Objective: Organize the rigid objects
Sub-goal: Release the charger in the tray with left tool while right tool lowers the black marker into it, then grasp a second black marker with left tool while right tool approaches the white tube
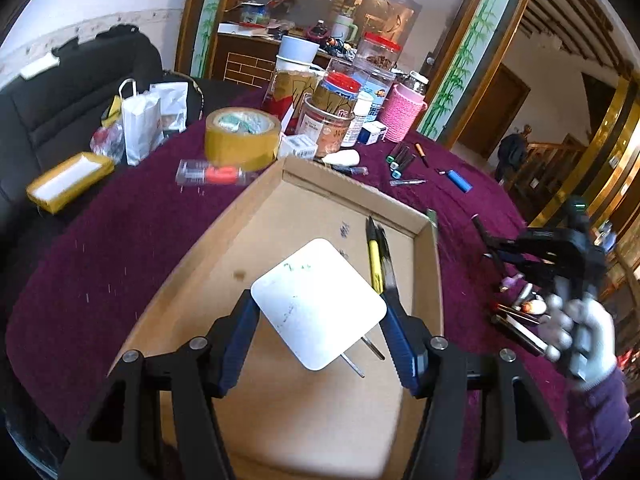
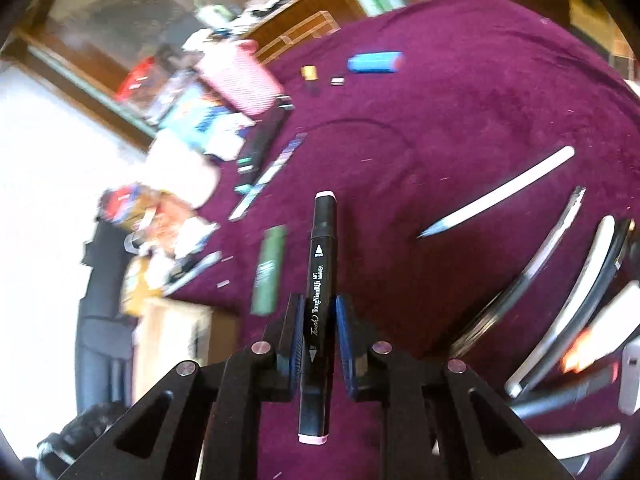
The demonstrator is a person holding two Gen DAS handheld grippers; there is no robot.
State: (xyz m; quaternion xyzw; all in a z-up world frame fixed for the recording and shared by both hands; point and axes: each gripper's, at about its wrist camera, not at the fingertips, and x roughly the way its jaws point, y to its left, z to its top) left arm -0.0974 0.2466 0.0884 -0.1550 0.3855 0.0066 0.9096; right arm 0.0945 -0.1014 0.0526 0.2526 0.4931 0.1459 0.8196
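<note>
The right gripper (image 2: 318, 316) clamps a black art marker (image 2: 320, 280) lengthwise between its fingers; the cardboard tray (image 1: 430, 264) lies to its left, under the left gripper (image 1: 320, 320) holding a white plug adapter (image 1: 318, 302).

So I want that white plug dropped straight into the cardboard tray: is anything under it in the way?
Nothing visible blocks it. The white plug, held by the left gripper, hangs over bare cardboard tray floor; the yellow pen lies off to its right.
</note>
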